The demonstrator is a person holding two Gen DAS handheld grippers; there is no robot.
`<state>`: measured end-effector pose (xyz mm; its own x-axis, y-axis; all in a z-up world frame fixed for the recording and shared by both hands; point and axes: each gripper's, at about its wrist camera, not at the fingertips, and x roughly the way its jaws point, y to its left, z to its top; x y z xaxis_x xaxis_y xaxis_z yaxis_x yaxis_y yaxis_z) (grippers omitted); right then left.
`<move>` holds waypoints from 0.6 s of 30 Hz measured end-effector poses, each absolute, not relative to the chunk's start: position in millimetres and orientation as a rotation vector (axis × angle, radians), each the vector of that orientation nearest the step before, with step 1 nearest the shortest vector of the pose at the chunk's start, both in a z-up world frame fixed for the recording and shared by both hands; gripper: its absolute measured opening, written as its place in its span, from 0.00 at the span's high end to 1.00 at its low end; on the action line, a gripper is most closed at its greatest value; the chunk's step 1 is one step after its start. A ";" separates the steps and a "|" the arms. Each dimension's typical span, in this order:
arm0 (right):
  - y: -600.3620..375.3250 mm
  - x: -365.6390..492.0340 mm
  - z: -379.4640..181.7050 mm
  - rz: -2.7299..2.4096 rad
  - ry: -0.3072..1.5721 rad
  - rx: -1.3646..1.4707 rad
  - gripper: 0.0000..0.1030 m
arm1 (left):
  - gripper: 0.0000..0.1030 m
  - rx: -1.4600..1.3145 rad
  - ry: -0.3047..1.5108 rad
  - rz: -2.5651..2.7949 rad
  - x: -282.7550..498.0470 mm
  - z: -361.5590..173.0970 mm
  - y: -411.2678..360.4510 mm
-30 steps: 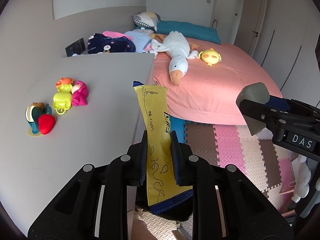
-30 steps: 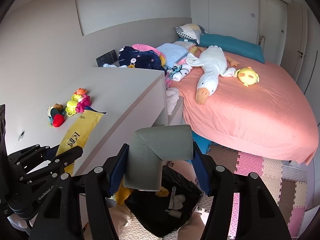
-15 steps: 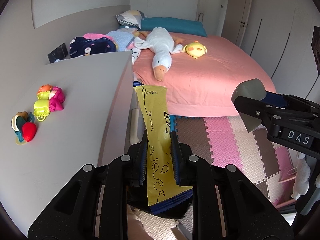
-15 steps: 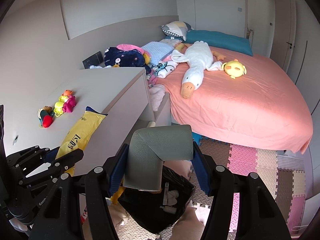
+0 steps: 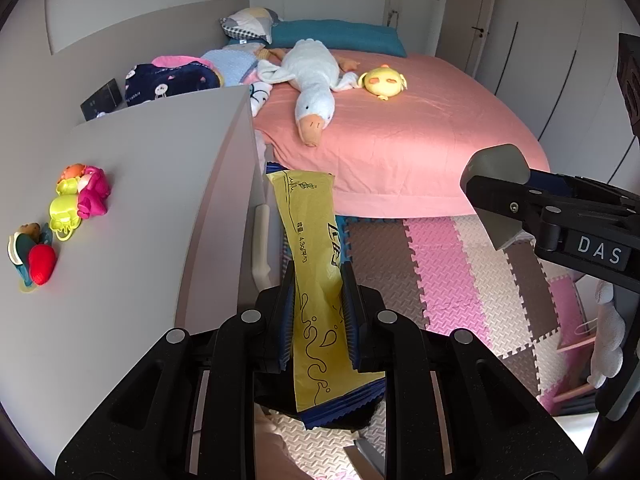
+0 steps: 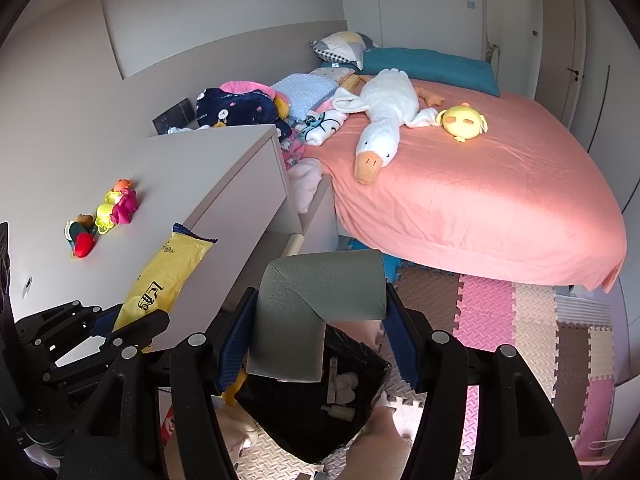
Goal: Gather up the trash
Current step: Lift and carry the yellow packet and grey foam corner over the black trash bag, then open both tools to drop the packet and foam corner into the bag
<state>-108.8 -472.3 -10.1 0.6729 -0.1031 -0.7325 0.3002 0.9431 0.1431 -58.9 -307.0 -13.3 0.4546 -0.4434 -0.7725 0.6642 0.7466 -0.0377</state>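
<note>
My left gripper (image 5: 318,292) is shut on a long yellow snack wrapper (image 5: 314,264), held upright past the edge of the grey cabinet (image 5: 140,208). The wrapper also shows in the right wrist view (image 6: 164,276). My right gripper (image 6: 320,320) is shut on a grey-green folded box-like piece of trash (image 6: 312,312), which also shows in the left wrist view (image 5: 496,188). It hangs above a black bin bag (image 6: 320,408) on the floor with white scraps inside. The bag's edge shows dimly under the wrapper in the left wrist view.
Small colourful toys (image 5: 76,204) lie on the cabinet top. A bed with a pink cover (image 6: 460,192) holds a white goose plush (image 6: 380,120) and a yellow chick plush (image 6: 464,120). Foam puzzle mats (image 5: 460,272) cover the floor. Clothes (image 6: 240,104) are piled at the bedhead.
Both grippers have moved right, off the cabinet and toward the floor mats, still holding their items. The bin bag sits more directly below the right gripper.
</note>
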 end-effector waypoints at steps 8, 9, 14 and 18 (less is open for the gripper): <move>-475.2 -111.7 10.0 -0.198 0.718 0.299 0.17 | 0.06 0.277 0.757 -0.643 -59.7 0.1 -294.8; -474.6 -111.9 13.3 -0.195 0.709 0.299 0.16 | 0.06 0.294 0.742 -0.637 -59.8 2.3 -294.3; -472.3 -108.7 21.1 -0.189 0.694 0.298 0.16 | 0.06 0.281 0.757 -0.607 -51.4 2.9 -287.8; -471.4 -107.3 19.4 -0.185 0.703 0.293 0.16 | 0.06 0.277 0.776 -0.595 -49.5 -0.5 -284.4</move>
<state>-107.3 -471.4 19.4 0.7490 -0.0687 -0.6590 0.2641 0.9431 0.2019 -49.5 -284.4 -0.5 0.5618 -0.3991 -0.7246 0.5960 0.8028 0.0199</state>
